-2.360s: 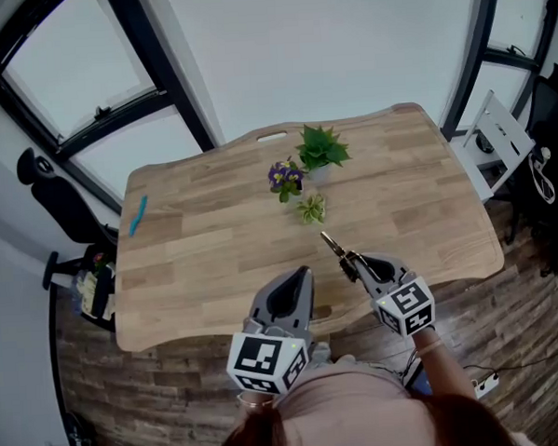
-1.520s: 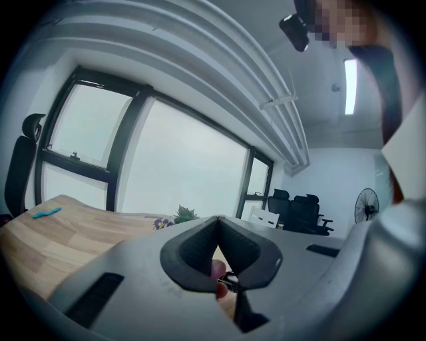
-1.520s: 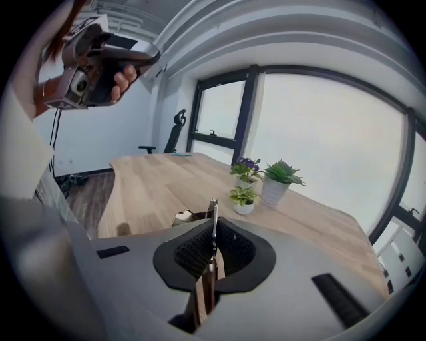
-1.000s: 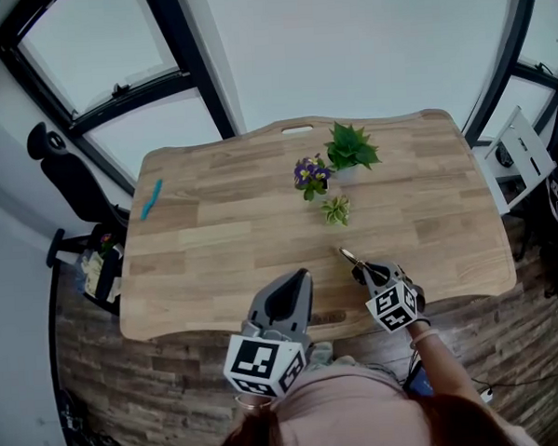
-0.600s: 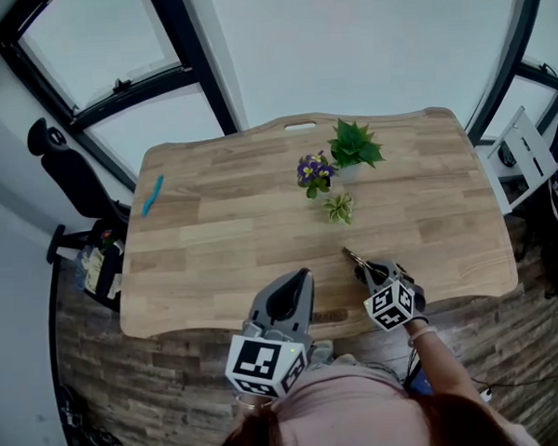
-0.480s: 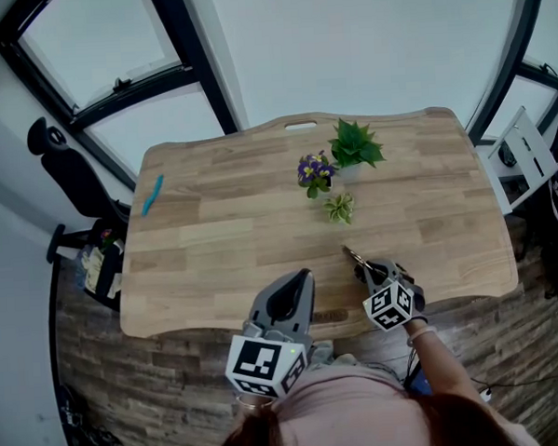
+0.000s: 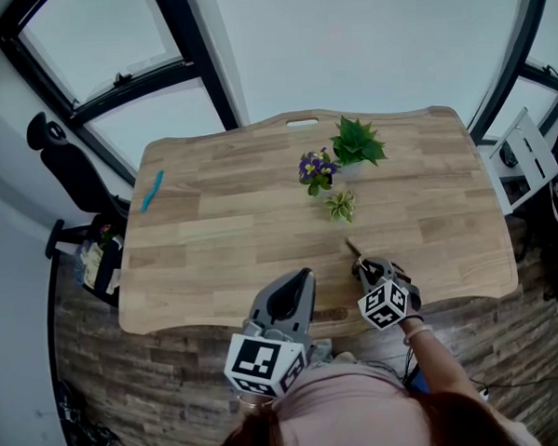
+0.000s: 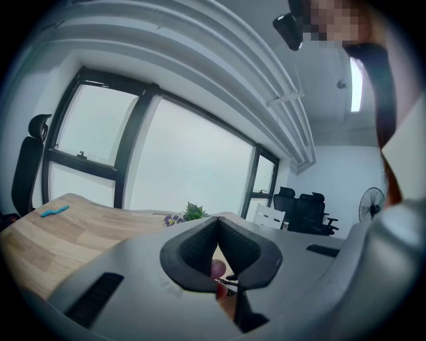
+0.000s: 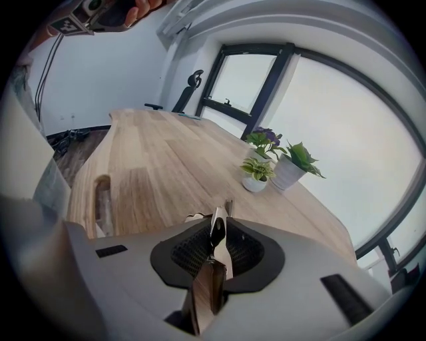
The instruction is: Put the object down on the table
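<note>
- My right gripper (image 7: pixel 363 264) has sunk toward the table (image 7: pixel 215 239) over the last couple of seconds, and its jaws have just been easing apart. The object (image 9: pixel 214 248) (a slim tool with a wooden handle and a metal tip) is still standing between the pads, loosened rather than pinched.
- For the task that reads as the start of the let-go. The put-down looks nearly finished, but the tool hasn't dropped clear of me yet.
- The head view places it as a thin sliver poking out over the near part of the table, right of the middle and short of the small potted plants (image 7: pixel 339 205). Whether its tip touches the wood I can't tell from up there.
- The right gripper view adds what the head view can't: the handle between my pads and the metal end pointing out over the boards toward the pots.
- My left gripper (image 8: pixel 217 223) hangs off the near edge. Its own view shows the pads closed tip to tip on nothing, a detail the head view hides.
</note>
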### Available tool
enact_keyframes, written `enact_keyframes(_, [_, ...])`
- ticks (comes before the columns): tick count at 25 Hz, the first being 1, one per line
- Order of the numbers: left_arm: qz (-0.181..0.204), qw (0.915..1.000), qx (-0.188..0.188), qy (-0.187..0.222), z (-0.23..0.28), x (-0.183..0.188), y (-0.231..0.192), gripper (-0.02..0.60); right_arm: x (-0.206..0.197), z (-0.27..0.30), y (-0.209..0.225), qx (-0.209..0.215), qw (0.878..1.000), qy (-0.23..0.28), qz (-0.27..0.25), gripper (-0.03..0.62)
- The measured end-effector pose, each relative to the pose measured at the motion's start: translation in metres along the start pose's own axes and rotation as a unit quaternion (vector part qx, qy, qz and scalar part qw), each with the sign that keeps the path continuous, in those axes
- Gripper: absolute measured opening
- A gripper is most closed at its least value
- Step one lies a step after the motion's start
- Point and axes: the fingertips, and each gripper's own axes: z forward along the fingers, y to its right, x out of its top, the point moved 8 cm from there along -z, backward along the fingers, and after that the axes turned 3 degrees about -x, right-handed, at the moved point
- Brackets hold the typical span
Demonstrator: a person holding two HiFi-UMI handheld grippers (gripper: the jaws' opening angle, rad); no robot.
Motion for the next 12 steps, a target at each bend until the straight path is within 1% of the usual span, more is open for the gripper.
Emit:
enact_keyframes(5, [-0.001,1.0000,0.003,0.002,-0.0008,-0.0004,0.0002,0.002,-0.0028,0.0024,-0.0045,0.010,1.000,-0.005,0.003,0.046])
enact_keyframes(10, [0.003,1.0000,0.002,-0.001,0.0002,-0.0007,0.0027,0.002,-0.0052,0.0057,-0.0055,0.023,1.000,-0.012,0.015,0.097])
enact_keyframes(12, [0.006,1.0000,0.002,-0.002,0.0005,-0.0008,0.0038,0.002,-0.0054,0.0061,-0.0054,0.028,0.999,-0.013,0.020,0.105])
